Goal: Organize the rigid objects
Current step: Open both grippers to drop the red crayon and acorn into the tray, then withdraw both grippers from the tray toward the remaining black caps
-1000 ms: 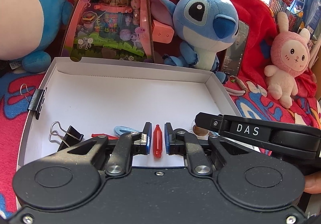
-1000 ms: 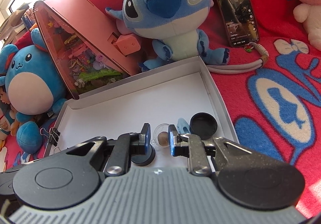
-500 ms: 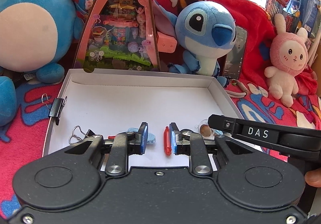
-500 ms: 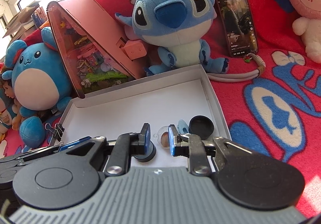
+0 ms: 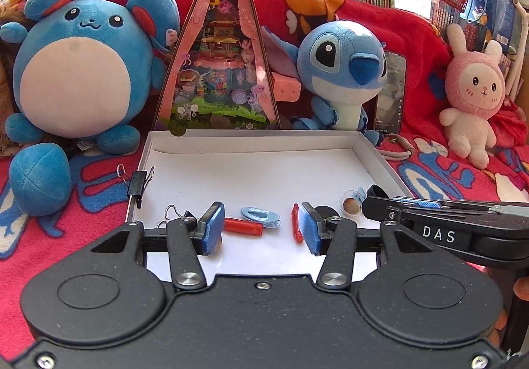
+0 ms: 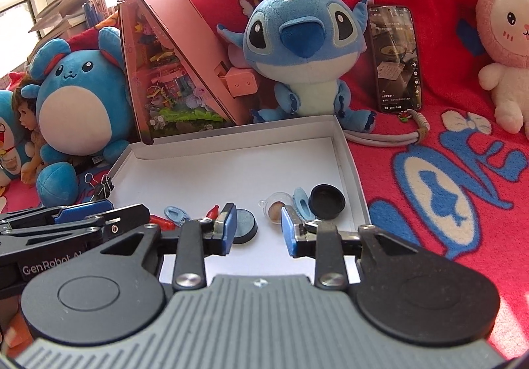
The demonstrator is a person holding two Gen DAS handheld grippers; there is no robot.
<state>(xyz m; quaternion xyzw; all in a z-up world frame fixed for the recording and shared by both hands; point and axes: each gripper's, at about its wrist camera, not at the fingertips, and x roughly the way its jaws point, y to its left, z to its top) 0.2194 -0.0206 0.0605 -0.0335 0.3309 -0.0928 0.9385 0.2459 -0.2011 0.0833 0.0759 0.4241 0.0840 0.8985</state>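
Left gripper (image 5: pixel 261 232): we record its jaws parted, having just been opening, and grasping nothing. A slim red piece (image 5: pixel 296 226) lies on the box floor just beside the right-hand pad; a second, thicker red piece (image 5: pixel 244 226) and a pale blue clip (image 5: pixel 261 215) lie on the floor between the pads.

Right gripper (image 6: pixel 258 232): jaws likewise released, having just been opening. A clear capsule with a brown ball (image 6: pixel 277 206) rests on the floor between them, untouched as far as we can tell. A grey round disc (image 6: pixel 245 225) sits beside the left-hand pad; a black cap (image 6: pixel 327 202) and a light blue piece (image 6: pixel 301 203) lie near the box's right wall.

Carrier: a shallow white box (image 5: pixel 251 137) on a red blanket (image 6: pixel 429 190). All small items crowd its near edge; the far half of its floor is bare up to the back wall. One black binder clip (image 5: pixel 138 185) grips the left wall; another (image 5: pixel 185 215) lies by the near left corner.

Writing: we read "DAS" on the right gripper's side in the left wrist view, and "GenRobot" on the left gripper's side in the right wrist view.

Beyond the far edge: a blue round plush (image 5: pixel 77 71), a pink triangular display case (image 5: pixel 218 65), a blue big-eared plush (image 5: pixel 340 71), a phone (image 6: pixel 395 58), and a pink rabbit plush (image 5: pixel 472 94).
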